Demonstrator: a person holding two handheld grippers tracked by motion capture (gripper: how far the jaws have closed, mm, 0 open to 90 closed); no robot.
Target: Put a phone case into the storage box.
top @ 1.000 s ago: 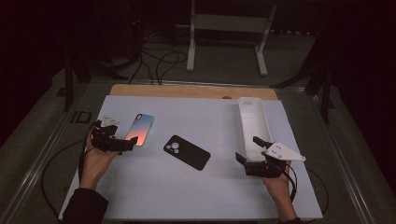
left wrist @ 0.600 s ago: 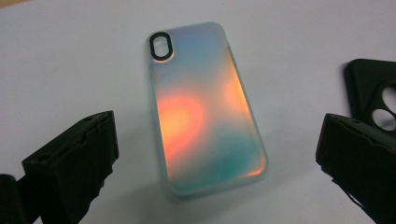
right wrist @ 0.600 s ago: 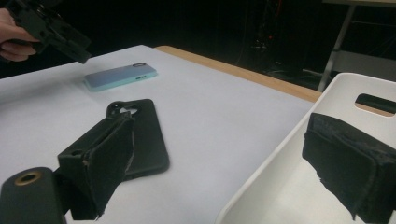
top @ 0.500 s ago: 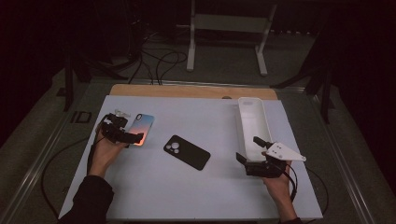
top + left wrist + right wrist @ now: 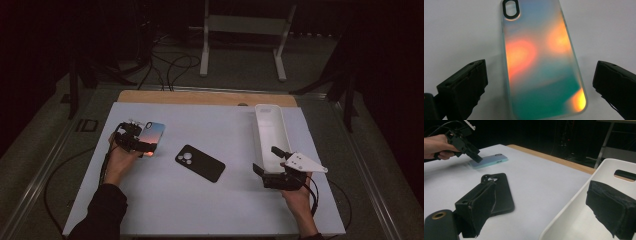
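Note:
An iridescent phone case (image 5: 152, 136) lies flat at the left of the white table sheet. My left gripper (image 5: 142, 145) hovers over its near end, open. In the left gripper view the case (image 5: 541, 62) lies between the two spread fingers (image 5: 464, 85), not touching either. A black phone case (image 5: 200, 163) lies in the middle of the sheet. My right gripper (image 5: 265, 159) is open at the near end of a long white tray (image 5: 272, 125). In the right gripper view its jaws straddle the tray's wall (image 5: 574, 205), with the black case (image 5: 501, 192) behind the left one.
The white sheet (image 5: 210, 210) covers a wooden table whose bare edge (image 5: 200, 97) shows at the back. Cables (image 5: 100, 170) trail from both grippers. A white metal stand (image 5: 245, 30) rises on the floor beyond the table.
My left gripper has moved right and forward from beside the iridescent case to over its near end. The right gripper has stayed put.

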